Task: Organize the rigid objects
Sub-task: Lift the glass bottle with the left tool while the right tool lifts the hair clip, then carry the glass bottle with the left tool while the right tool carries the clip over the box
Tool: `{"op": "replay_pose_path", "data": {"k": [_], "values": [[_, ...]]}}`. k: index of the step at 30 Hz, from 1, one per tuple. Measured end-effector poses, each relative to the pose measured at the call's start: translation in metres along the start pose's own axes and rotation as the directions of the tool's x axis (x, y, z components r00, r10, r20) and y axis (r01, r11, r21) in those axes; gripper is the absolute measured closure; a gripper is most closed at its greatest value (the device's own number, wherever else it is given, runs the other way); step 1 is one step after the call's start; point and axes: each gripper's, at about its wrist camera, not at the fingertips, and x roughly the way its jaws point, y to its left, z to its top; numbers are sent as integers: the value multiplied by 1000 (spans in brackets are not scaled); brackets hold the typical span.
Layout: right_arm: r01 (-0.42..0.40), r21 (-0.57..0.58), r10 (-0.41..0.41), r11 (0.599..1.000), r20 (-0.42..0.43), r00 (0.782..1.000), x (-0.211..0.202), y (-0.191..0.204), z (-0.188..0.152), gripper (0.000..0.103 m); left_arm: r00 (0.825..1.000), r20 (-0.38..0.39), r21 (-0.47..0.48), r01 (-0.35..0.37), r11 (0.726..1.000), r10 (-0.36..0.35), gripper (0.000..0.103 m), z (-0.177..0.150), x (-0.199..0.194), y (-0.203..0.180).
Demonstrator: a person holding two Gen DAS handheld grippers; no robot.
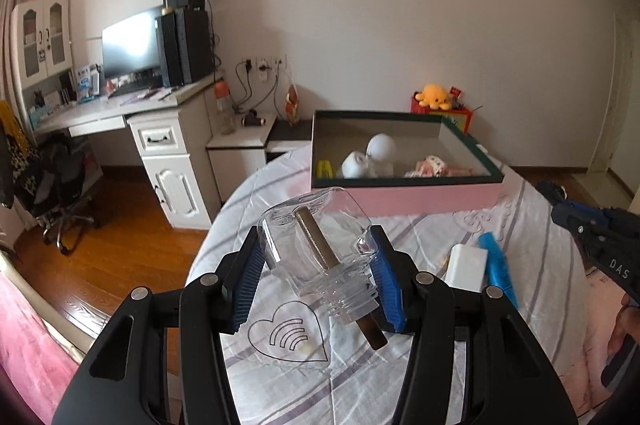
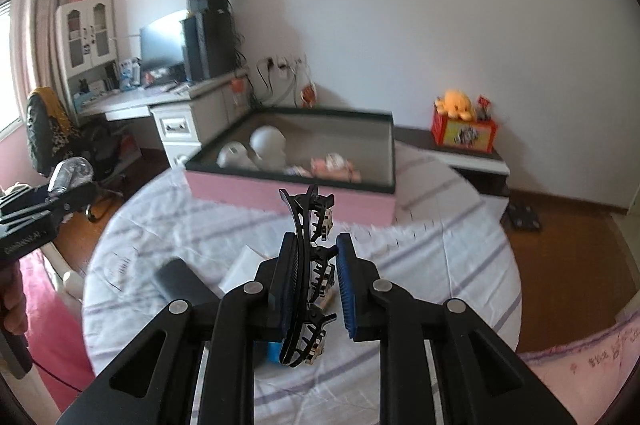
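Clearly both grippers are loaded. At the lower centre of the left wrist view, the left gripper (image 1: 316, 281) has its blue pads (image 1: 249, 277) pressed on the two sides of a clear glass bottle (image 1: 316, 249), neck toward the camera, with a brown stick (image 1: 332, 265) running through it. Glass is stiff, smooth and breakable, so I judge the flat side walls are the sensible place to hold it; the stick looks loose and could slide out if the bottle tips further.

Low in the centre of the right wrist view, the right gripper (image 2: 316, 281) is closed on a black hair claw clip (image 2: 308, 277). It sits against the left pad, its teeth facing the right pad. It looks light and rigid, yet springy and thin-toothed, so a hold across its spine suits it better than across the teeth.

Beyond both, at mid-frame, stands the pink box (image 1: 404, 197) on the striped bedsheet (image 1: 532, 249), already holding white objects and a doll.
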Motion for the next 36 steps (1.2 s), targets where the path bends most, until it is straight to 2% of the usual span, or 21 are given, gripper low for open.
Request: {"op": "replay_pose_path", "data": {"k": [4,7,9,21,29,36], "values": [[-14,-34,15,999,46,999,-14,11,17,84,999,36,30,8,1000,-9,51,8,-17,-3],[-23,-54,27,998,74,997,-20,18,26,84,998,63,62,-22,998,18,51,14,-23,-9],[-25,-67,31,997,88,996,-21,21,32,84,997,72,61,-9,998,5,51,18,-26,-9],[-39,-110,49,993,88,995,-2,22,53,84,990,141,83,-37,996,25,51,51,-28,-14],[-36,-143,45,989,57,997,27,15,68,84,991,131,120,-16,993,0,51,79,11,-28],[-31,-160,30,987,-10,1000,74,0,81,84,997,73,154,25,988,-36,51,102,71,-46]]}}
